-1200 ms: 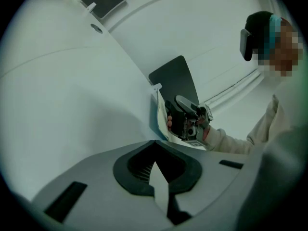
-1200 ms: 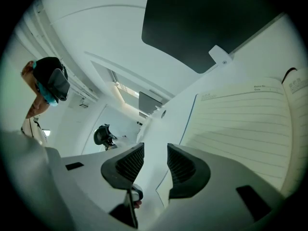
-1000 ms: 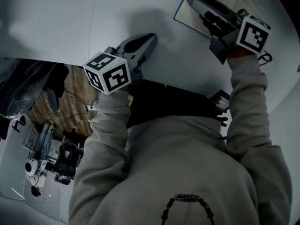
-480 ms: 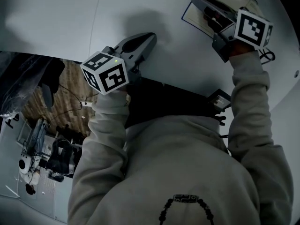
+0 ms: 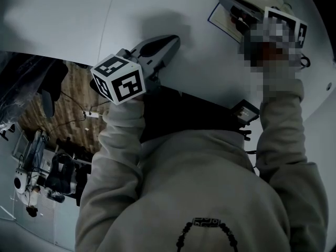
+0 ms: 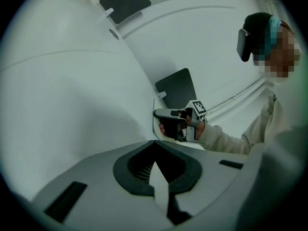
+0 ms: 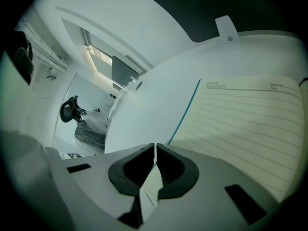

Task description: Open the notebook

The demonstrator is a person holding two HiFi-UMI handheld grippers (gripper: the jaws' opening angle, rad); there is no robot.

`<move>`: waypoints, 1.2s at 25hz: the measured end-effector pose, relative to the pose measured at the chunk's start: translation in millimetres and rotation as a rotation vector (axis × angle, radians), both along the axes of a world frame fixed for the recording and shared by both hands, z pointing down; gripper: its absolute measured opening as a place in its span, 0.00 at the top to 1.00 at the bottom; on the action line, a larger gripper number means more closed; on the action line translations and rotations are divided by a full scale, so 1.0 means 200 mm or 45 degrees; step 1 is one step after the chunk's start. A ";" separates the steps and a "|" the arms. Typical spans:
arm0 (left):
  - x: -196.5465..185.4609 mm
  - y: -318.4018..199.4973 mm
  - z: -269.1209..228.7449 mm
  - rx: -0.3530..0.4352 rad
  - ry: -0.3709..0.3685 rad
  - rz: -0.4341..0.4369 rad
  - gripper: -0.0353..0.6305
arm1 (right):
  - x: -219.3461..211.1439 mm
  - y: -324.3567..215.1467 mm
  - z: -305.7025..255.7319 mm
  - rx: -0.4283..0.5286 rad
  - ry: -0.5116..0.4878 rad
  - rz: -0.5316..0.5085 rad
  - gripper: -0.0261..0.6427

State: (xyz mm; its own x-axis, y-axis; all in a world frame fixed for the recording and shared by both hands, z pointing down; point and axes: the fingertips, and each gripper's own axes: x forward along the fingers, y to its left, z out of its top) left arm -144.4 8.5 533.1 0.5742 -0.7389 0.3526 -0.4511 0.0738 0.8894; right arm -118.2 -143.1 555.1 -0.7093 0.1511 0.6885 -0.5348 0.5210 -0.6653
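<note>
As the jaws of the right gripper (image 7: 154,146) had just closed (apparently pinching its left edge), the notebook (image 7: 240,124) spread rightward from them. The left gripper (image 5: 170,40), shut and empty, sat well apart.

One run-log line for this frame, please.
right hand-held gripper: jaws just closed on notebook page edge | notebook: lined page showing, on table | left hand-held gripper: shut, empty, away from notebook

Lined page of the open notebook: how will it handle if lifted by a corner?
Probably floppy: the page looks like one thin sheet. Likely light; being thin paper, it may crease or tear if pulled hard.
</note>
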 end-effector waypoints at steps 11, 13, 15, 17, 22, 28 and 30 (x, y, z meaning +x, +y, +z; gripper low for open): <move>0.06 0.03 0.01 -0.009 -0.047 -0.035 0.95 | 0.02 0.00 0.00 -0.056 -0.052 0.023 0.93; 0.12 0.06 0.04 -0.046 -0.067 0.023 0.95 | 0.03 0.00 0.01 -0.071 -0.071 0.025 0.93; 0.15 0.09 0.06 -0.072 -0.095 0.075 0.95 | 0.04 -0.01 0.02 -0.080 -0.081 0.030 0.93; 0.15 0.11 0.08 -0.092 -0.118 0.079 0.95 | 0.01 -0.03 0.03 -0.099 -0.138 0.025 0.93; 0.15 0.12 -0.01 -0.075 -0.172 0.124 0.95 | 0.00 -0.03 0.03 -0.150 -0.169 0.063 0.93; 0.12 0.15 -0.10 -0.061 -0.228 0.148 0.95 | -0.04 0.08 -0.18 -0.115 -0.246 -0.021 0.93; 0.10 0.14 -0.10 -0.054 -0.227 0.153 0.95 | -0.05 0.09 -0.21 -0.112 -0.271 -0.039 0.93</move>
